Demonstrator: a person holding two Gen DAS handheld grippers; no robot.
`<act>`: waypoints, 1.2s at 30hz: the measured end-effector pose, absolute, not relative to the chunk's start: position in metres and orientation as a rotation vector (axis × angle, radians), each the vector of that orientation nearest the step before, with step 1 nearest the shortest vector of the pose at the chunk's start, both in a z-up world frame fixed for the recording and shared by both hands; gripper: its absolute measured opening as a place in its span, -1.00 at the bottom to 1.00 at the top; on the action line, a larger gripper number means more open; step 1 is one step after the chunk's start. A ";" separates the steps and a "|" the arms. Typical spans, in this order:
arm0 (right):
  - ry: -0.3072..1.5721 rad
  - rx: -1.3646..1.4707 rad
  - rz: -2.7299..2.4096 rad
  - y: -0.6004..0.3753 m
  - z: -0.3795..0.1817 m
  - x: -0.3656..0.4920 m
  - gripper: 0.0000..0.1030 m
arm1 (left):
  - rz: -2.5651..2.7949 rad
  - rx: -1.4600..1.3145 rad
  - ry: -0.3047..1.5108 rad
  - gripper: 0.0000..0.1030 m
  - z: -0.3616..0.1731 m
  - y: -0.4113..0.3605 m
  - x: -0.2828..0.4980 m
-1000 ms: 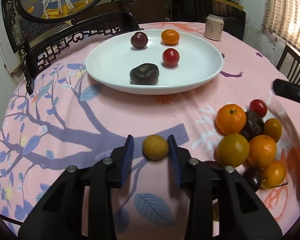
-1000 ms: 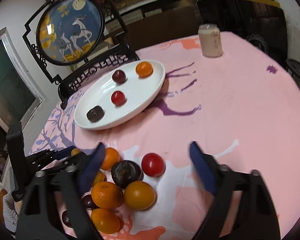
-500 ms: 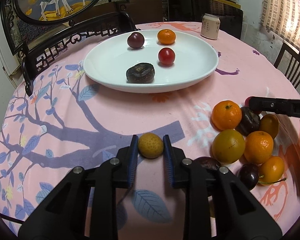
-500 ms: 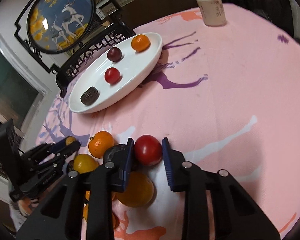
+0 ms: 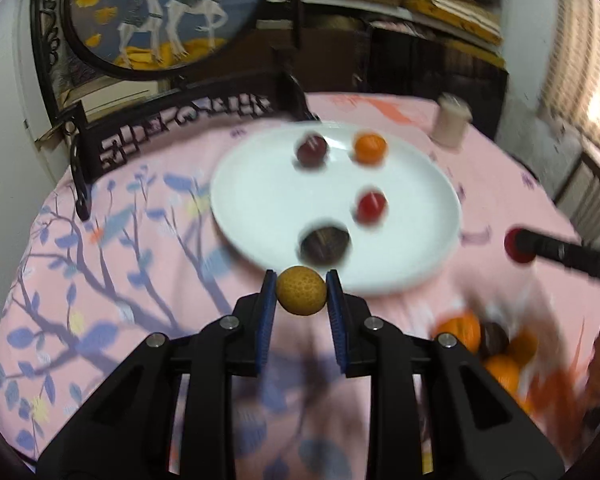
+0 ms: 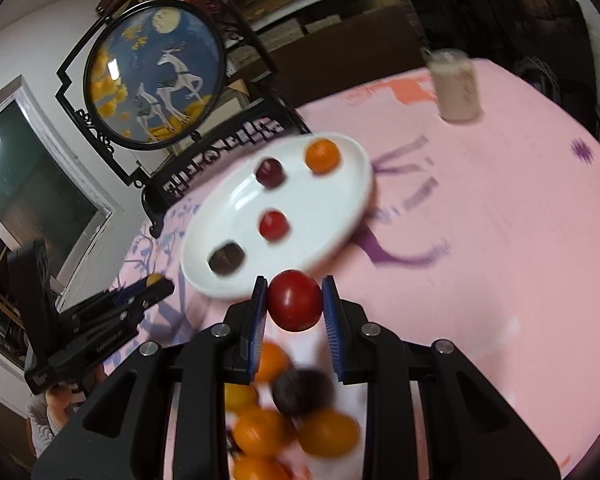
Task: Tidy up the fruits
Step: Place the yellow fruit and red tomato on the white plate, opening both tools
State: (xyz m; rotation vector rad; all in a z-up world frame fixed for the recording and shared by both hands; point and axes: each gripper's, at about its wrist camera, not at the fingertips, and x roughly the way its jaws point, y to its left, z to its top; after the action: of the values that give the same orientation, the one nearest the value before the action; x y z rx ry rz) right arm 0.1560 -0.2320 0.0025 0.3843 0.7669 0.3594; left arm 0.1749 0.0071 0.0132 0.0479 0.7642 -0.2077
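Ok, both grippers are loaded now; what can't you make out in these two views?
- Fruit pile: right wrist view, blurred and partly behind the right gripper; count unclear.
- Same pile, left wrist view: blurred, cut by the frame edge.
- Can: label smeared by blur.
- Dark fruit on the plate: kind unclear, blurred.

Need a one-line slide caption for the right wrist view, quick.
Right gripper grips a red tomato short of the white plate, which holds four fruits.
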 end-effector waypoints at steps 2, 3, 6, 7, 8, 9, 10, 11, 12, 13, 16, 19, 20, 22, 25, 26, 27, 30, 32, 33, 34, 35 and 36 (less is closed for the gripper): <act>0.765 0.353 0.369 -0.218 0.010 0.175 -0.46 | -0.189 0.029 0.759 -0.51 0.019 0.007 0.194; 0.767 0.345 0.369 -0.214 0.012 0.183 -0.46 | -0.171 0.031 0.759 -0.51 0.019 0.005 0.205; 0.796 0.332 0.385 -0.199 0.005 0.211 -0.39 | -0.143 0.014 0.774 -0.50 0.012 0.004 0.227; 0.802 0.345 0.397 -0.198 0.000 0.216 -0.05 | -0.143 0.001 0.784 -0.35 0.008 0.005 0.232; 0.805 0.351 0.399 -0.198 -0.002 0.216 0.15 | -0.147 0.000 0.802 0.05 0.004 0.006 0.235; 0.796 0.349 0.395 -0.200 -0.004 0.215 0.20 | -0.143 0.007 0.803 0.17 0.001 0.008 0.236; 0.785 0.345 0.389 -0.202 -0.003 0.213 0.20 | -0.134 0.011 0.794 0.20 0.000 0.010 0.235; 0.771 0.338 0.375 -0.206 -0.001 0.211 0.20 | -0.134 0.008 0.796 0.20 0.001 0.012 0.234; 0.753 0.335 0.364 -0.210 0.002 0.207 0.20 | -0.142 -0.007 0.799 0.20 0.002 0.015 0.234; 0.739 0.340 0.362 -0.213 0.005 0.204 0.20 | -0.153 -0.027 0.799 0.20 0.004 0.018 0.232; 0.730 0.348 0.366 -0.215 0.008 0.195 0.20 | -0.159 -0.040 0.775 0.27 0.011 0.021 0.222; 0.732 0.339 0.358 -0.216 0.005 0.185 0.20 | -0.131 -0.013 0.737 0.47 0.015 0.024 0.205; 0.731 0.333 0.346 -0.218 0.004 0.178 0.20 | -0.125 -0.016 0.736 0.48 0.015 0.026 0.199; 0.724 0.330 0.341 -0.220 0.004 0.168 0.20 | -0.130 -0.033 0.735 0.48 0.016 0.029 0.191; 0.709 0.324 0.336 -0.226 0.002 0.150 0.20 | -0.116 -0.015 0.734 0.52 0.013 0.029 0.174; 0.706 0.318 0.331 -0.228 0.001 0.144 0.21 | -0.108 0.002 0.733 0.56 0.011 0.028 0.169; 0.706 0.310 0.323 -0.230 -0.002 0.138 0.21 | -0.099 0.018 0.734 0.58 0.008 0.027 0.165; 0.714 0.316 0.298 -0.238 -0.009 0.125 0.32 | -0.082 0.055 0.744 0.68 0.001 0.024 0.147; 0.717 0.337 0.278 -0.245 -0.013 0.120 0.36 | -0.081 0.070 0.752 0.69 -0.003 0.023 0.138; 0.717 0.344 0.271 -0.248 -0.014 0.118 0.40 | -0.083 0.072 0.752 0.70 -0.004 0.023 0.132; 0.713 0.352 0.261 -0.251 -0.014 0.116 0.43 | -0.086 0.072 0.751 0.72 -0.005 0.023 0.128; 0.709 0.355 0.254 -0.253 -0.014 0.115 0.44 | -0.099 0.068 0.752 0.72 -0.005 0.022 0.122; 0.707 0.357 0.248 -0.255 -0.014 0.114 0.45 | -0.109 0.067 0.752 0.72 -0.005 0.021 0.118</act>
State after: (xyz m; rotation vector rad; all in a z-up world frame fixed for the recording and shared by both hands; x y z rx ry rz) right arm 0.1139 -0.2546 -0.0140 0.3570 0.7069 0.2476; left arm 0.1185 0.0213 -0.0047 0.0670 0.7524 -0.1094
